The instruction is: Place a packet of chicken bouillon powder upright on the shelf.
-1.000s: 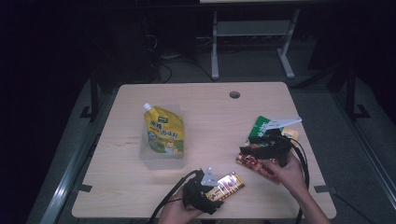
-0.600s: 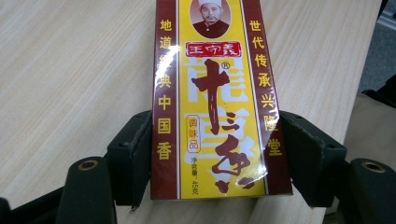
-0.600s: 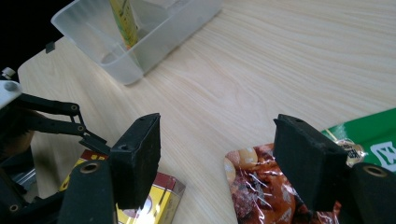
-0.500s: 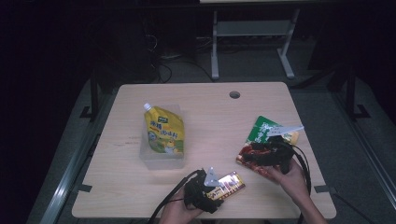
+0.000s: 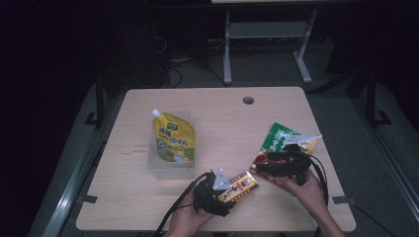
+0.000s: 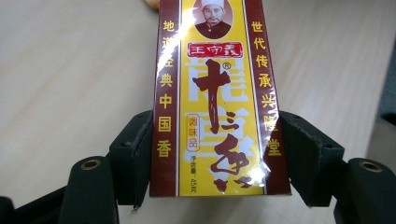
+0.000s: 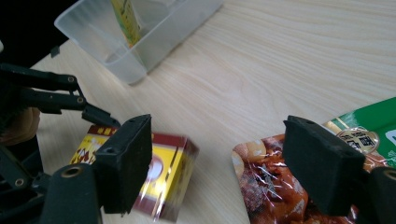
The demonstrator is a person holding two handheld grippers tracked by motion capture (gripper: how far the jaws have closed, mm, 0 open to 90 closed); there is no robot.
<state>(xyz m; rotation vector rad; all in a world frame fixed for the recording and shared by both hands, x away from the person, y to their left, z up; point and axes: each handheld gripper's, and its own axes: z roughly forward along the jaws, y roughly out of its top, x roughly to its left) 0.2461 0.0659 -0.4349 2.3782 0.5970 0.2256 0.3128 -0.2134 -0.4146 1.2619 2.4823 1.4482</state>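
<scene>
**Yellow spice box in the left jaws, red snack packet waiting under the right**

Yellow and dark red, the spice box (image 6: 215,98) sits between the two black pads of the left gripper (image 5: 221,194), and both pads press on its long sides, so this gripper is closed on the box. In the high view the box lies low over the near edge of the wooden table (image 5: 222,113), a little in front of the clear plastic container (image 5: 170,165) that holds the yellow spouted pouch (image 5: 173,140). To do this step well, I think the hand should keep the box level and the squeeze even (the film wrapping looks slippery), then carry it toward the container without hitting its rim.

Further right, the right gripper (image 5: 276,165) has its jaws apart; they have just been opening, and nothing is pressed between them. It hovers over the red snack packet (image 7: 275,186), which lies flat on the table and touches the green packet (image 5: 281,138) behind it.

Both forearms come in from the near edge. The left hand (image 5: 190,217) holds its gripper pointing to the right, and the right hand (image 5: 309,190) points its gripper to the left, low over the table.
</scene>
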